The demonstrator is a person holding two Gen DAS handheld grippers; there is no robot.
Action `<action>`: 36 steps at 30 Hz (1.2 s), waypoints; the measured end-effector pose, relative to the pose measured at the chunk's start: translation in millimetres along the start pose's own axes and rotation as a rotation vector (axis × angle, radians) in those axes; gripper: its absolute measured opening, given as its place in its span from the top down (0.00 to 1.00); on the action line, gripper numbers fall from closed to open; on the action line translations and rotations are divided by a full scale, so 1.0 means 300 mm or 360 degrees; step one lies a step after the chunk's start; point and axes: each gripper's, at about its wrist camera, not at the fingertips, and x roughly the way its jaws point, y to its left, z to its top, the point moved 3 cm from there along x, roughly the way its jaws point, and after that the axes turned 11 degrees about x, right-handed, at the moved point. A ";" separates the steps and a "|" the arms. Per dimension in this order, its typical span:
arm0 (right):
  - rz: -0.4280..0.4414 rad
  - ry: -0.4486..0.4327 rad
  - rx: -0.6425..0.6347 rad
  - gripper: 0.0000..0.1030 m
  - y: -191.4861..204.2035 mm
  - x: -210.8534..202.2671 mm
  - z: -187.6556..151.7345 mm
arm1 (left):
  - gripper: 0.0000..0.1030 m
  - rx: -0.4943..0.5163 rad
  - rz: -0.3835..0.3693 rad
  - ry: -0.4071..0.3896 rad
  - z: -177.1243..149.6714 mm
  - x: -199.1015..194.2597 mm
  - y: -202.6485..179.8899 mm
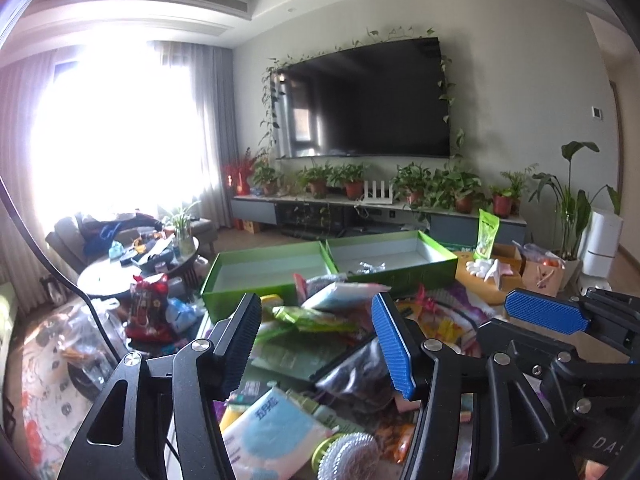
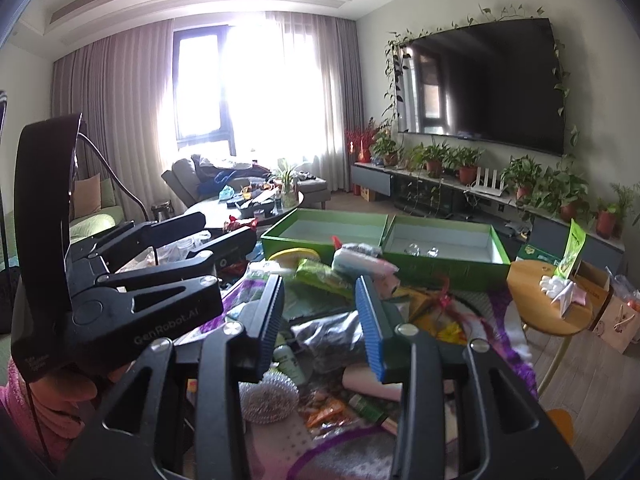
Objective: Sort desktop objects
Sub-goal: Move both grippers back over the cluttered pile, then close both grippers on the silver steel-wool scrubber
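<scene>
I hold a gripper in each hand above a cluttered table, and both look forward over one heap. My left gripper (image 1: 316, 340) has its jaws apart with nothing between the pads. My right gripper (image 2: 320, 328) is likewise released and empty, its jaws a little narrower. In the right view, my left hand (image 2: 60, 396) shows in a pink sleeve.

The landmark is the pile (image 1: 304, 344) of packets and pouches lying on a purple patterned cloth (image 2: 504, 344). On the near side of the pile lie a steel scourer (image 2: 270, 398), a blue and white pack (image 1: 268, 436) and some orange wrappers (image 2: 326, 412). In the middle of the pile are a dark clear bag (image 1: 352, 372) and green packets (image 1: 316, 316).

Just beyond the pile stand two green trays side by side. The left tray (image 1: 224, 272) looks bare, as far as I can see. The right tray (image 2: 498, 246) holds a few small shiny pieces (image 2: 420, 251). Right of the pile is a round wooden stool (image 2: 532, 292) with white bits on it. Far beyond the pile, a television (image 1: 368, 100) hangs over potted plants.

I judge the sorting barely begun: nearly everything is in the pile, waiting.
</scene>
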 end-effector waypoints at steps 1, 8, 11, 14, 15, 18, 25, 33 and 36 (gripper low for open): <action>0.0001 0.0011 0.0001 0.64 0.002 0.003 -0.011 | 0.43 -0.0002 0.0000 0.0008 -0.014 0.000 0.001; 0.0042 0.0109 0.0017 0.64 0.016 0.045 -0.082 | 0.43 -0.0052 -0.0001 0.0101 -0.123 -0.002 0.023; 0.0071 0.0161 0.0011 0.64 0.026 0.067 -0.120 | 0.44 -0.0052 0.0022 0.0122 -0.169 -0.014 0.028; 0.0090 0.0203 0.0000 0.64 0.040 0.082 -0.154 | 0.44 -0.0066 0.0027 0.0148 -0.209 -0.021 0.033; 0.0093 0.0214 -0.0003 0.64 0.039 0.085 -0.166 | 0.44 -0.0067 0.0021 0.0160 -0.221 -0.021 0.033; 0.0109 0.0251 -0.0003 0.64 0.042 0.104 -0.199 | 0.44 -0.0060 0.0009 0.0194 -0.257 -0.015 0.025; 0.0103 0.0353 0.0037 0.64 0.006 0.151 -0.270 | 0.58 -0.0034 -0.0103 0.0282 -0.342 0.011 -0.037; 0.0131 0.0421 0.0062 0.64 -0.026 0.201 -0.316 | 0.75 0.0017 -0.0170 0.0331 -0.386 0.032 -0.089; 0.0153 0.0464 0.0070 0.64 -0.038 0.234 -0.336 | 0.76 0.0013 -0.0191 0.0366 -0.401 0.042 -0.095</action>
